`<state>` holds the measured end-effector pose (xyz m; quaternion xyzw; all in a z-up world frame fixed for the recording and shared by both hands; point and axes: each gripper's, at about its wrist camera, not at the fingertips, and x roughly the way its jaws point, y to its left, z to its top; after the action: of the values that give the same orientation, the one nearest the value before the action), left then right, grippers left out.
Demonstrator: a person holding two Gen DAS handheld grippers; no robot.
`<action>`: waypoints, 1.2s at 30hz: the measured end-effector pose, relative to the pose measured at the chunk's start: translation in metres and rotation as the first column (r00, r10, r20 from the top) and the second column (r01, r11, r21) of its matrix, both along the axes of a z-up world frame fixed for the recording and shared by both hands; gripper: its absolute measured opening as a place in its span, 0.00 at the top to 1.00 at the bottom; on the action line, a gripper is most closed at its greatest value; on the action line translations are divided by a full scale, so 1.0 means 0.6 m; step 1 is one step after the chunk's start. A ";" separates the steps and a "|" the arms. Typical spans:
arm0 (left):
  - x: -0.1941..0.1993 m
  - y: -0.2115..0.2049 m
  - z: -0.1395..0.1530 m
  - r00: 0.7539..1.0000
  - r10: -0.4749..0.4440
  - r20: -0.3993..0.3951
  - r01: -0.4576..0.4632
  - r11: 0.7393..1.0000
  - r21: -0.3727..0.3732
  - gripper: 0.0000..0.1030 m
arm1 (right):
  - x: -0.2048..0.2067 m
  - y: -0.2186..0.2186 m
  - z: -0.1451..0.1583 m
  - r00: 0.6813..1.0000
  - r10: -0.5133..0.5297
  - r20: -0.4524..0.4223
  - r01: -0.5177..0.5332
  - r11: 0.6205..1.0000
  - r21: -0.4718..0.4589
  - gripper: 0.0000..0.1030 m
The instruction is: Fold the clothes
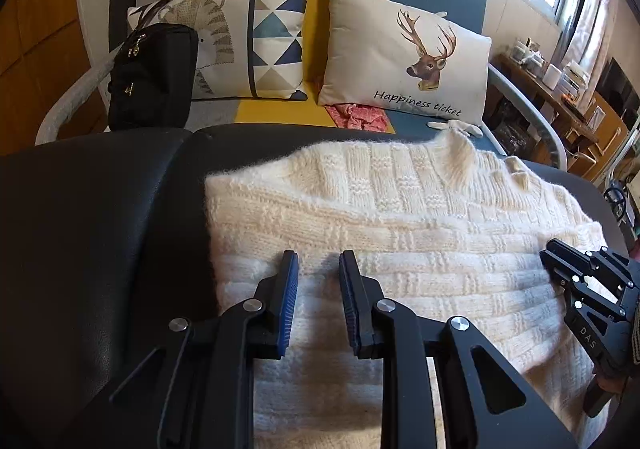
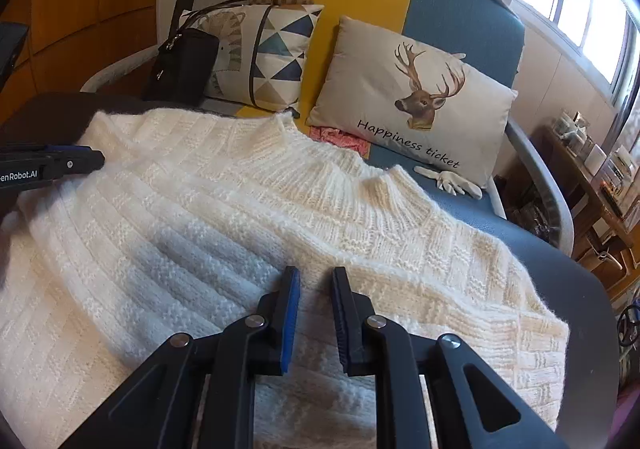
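- A cream knitted sweater point(image 2: 224, 217), fluffy with a basket-weave pattern and ribbed collar, lies spread over a dark padded surface point(image 1: 100, 217), filling the lower middle of both views.
- The left gripper point(image 1: 318, 269) hovers over its knit with jaws slightly apart, holding nothing.
- The right gripper point(image 2: 316, 281) likewise, empty.
- Behind, upper frame: a deer cushion point(image 2: 408, 105) and a black bag point(image 1: 154, 77).

Dark leather-like surface point(image 1: 100, 229) under a cream knitted sweater point(image 1: 400, 217), spread flat.
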<state>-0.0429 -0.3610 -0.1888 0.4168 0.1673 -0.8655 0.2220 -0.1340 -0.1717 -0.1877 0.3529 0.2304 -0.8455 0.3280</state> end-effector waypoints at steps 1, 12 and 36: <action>0.004 0.000 0.001 1.000 0.004 -0.003 -0.004 1.000 0.005 0.77 | 0.001 0.001 0.000 1.000 -0.001 -0.001 0.001 1.000 -0.007 0.85; 0.059 -0.047 0.040 0.985 0.036 -0.166 -0.009 0.987 0.157 0.77 | -0.018 0.025 0.028 0.991 0.011 0.135 0.006 0.992 -0.124 0.82; 0.074 0.053 0.015 0.991 -0.123 -0.054 0.121 0.992 -0.029 0.77 | 0.042 0.019 0.039 0.981 0.137 0.139 -0.124 0.987 -0.099 0.77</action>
<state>0.0016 -0.3289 -0.1795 0.3989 0.1364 -0.8909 0.1692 -0.1089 -0.1603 -0.1642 0.3825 0.1904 -0.8038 0.4140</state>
